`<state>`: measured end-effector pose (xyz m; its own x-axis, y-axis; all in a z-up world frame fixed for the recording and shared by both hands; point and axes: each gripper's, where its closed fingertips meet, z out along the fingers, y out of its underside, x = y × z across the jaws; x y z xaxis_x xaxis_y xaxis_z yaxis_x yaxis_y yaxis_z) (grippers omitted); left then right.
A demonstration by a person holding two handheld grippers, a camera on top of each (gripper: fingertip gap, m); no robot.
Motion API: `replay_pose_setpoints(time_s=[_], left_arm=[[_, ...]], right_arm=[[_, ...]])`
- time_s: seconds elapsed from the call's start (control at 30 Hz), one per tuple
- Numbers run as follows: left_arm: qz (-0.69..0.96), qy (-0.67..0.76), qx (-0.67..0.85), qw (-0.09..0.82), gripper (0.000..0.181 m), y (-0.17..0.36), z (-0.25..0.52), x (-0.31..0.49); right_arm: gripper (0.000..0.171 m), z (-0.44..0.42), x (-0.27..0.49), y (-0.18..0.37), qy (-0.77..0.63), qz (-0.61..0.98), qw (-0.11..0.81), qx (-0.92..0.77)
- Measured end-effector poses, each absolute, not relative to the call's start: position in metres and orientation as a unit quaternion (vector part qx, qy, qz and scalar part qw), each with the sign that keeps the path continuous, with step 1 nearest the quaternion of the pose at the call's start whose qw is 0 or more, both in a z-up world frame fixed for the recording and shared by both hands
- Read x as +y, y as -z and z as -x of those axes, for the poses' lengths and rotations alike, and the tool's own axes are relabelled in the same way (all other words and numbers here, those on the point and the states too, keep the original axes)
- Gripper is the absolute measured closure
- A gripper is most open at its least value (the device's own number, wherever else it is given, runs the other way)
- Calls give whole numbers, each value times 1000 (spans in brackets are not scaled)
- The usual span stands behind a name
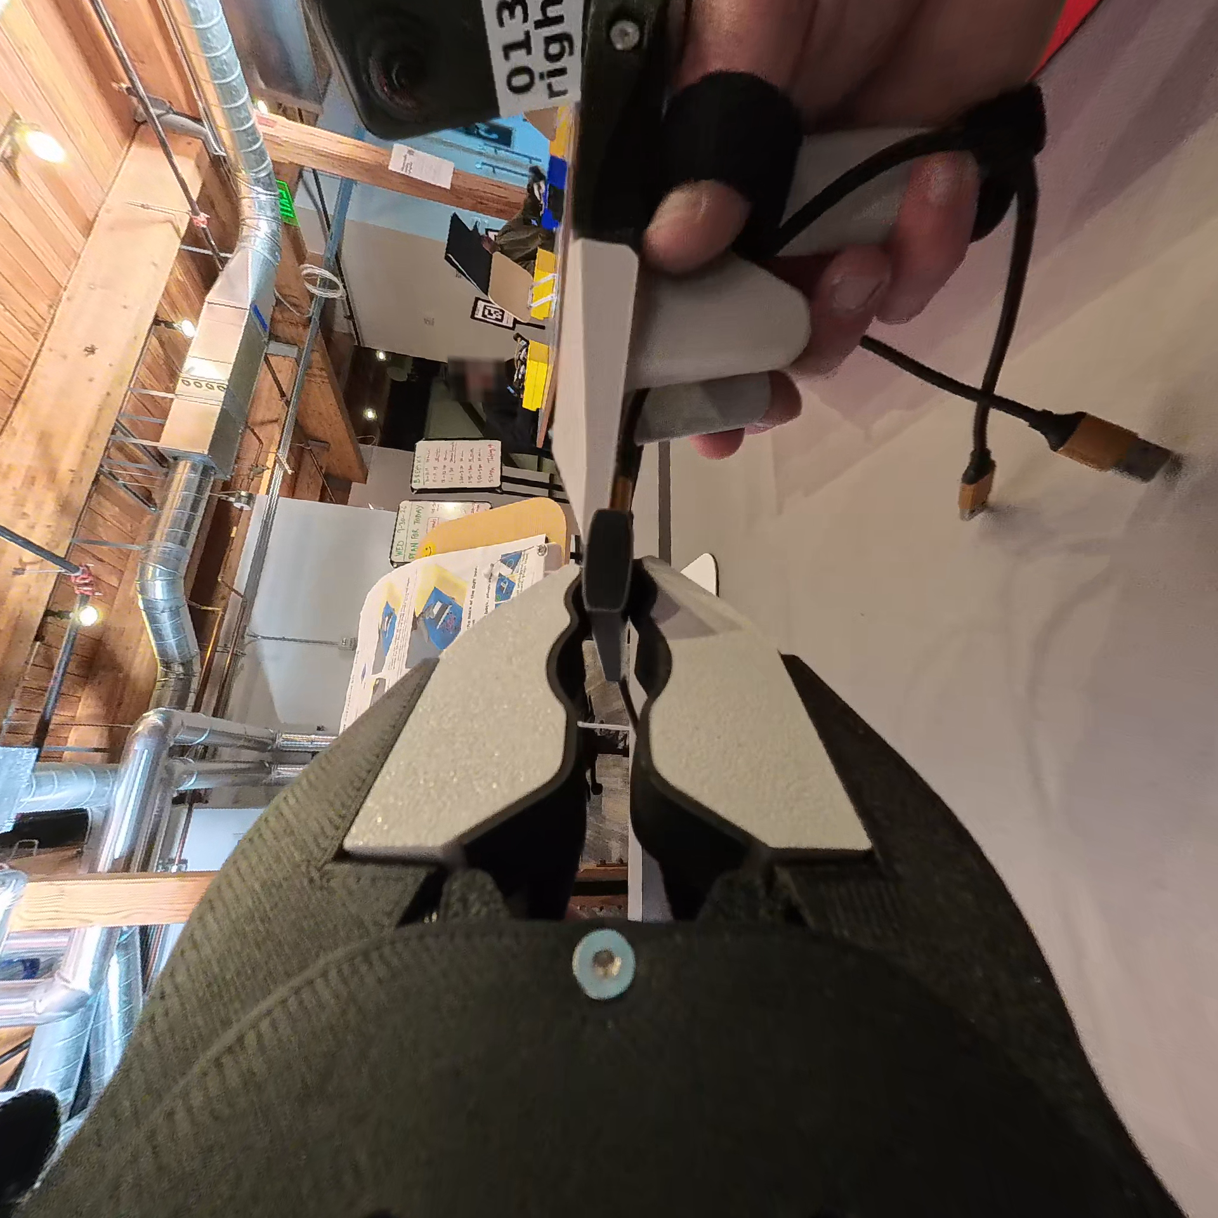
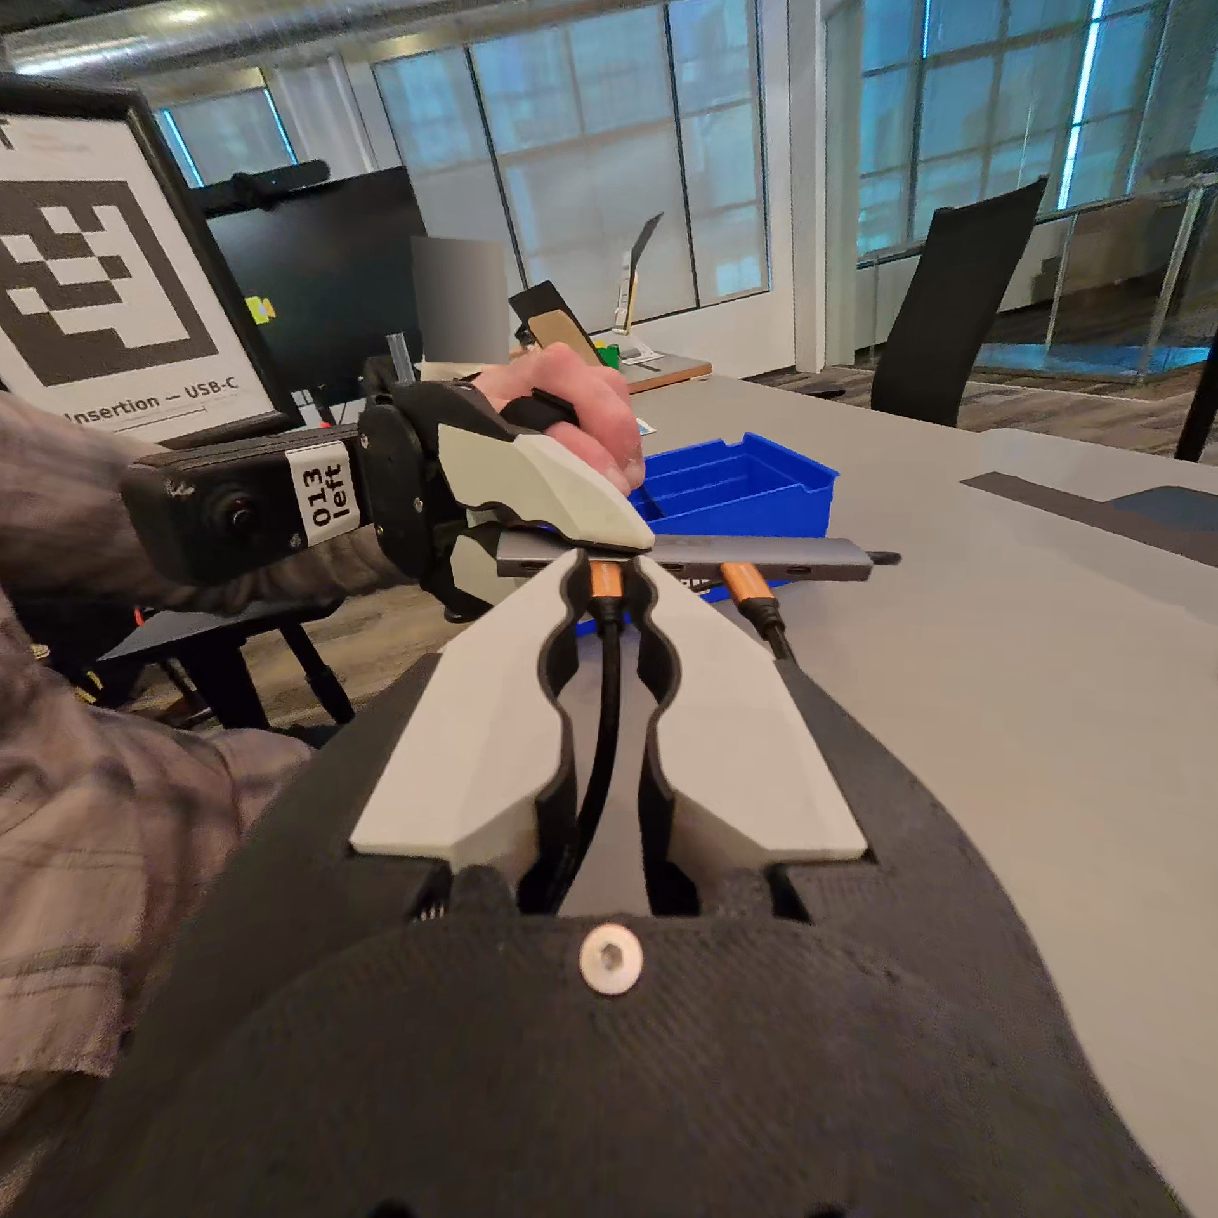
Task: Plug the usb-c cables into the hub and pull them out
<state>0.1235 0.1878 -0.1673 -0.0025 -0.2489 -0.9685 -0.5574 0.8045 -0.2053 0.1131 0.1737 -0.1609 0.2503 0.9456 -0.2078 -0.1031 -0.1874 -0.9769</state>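
Two orange-collared usb-c plugs sit at the hub's (image 2: 685, 560) long edge: one (image 2: 605, 580) straight ahead between the right claw's (image 2: 609, 570) tips, the other (image 2: 745, 583) just to that claw's right, apparently seated. The hub itself is held off the table, edge-on, clenched between the fingers of the left claw (image 1: 606, 593), which comes in from the right claw's left and bites the hub's near end. The right claw is closed on the first plug's collar, its cable (image 2: 603, 698) running back down the gap between the fingers. Whether this plug is fully home or partway I cannot tell, since the fingertips cover the joint.

From the left claw's side, two loose plug ends (image 1: 1114, 451) dangle beyond its tips on black cables; these may be the far ends of the same cables or further ones, I cannot tell.

My reading: at most two cables are in, several ports on the hub's edge look unfilled, and all the pulling out may remain, unless this grasp is already a withdrawal.

Past the hub, beyond the right claw's tips, lies a blue bin (image 2: 738, 488) on the grey table (image 2: 988, 725).
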Motion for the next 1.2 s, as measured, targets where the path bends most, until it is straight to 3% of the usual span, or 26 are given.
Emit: replay_pose_setpoints(time_s=[0.8,0.9,1.03,1.2], left_arm=[[334,-105,690,634,171,174,-125,196],[363,-104,692,615,155,180,-124,200],[375,-109,693,605,148,184,-126,200],[391,-146,691,590,157,190,-126,209]], right_arm=[[162,-116,181,167,-467,595,552,-351],[162,-117,183,169,-455,601,555,-351],[162,-115,184,173,-433,611,558,-358],[162,-113,183,173,-416,618,560,-363]])
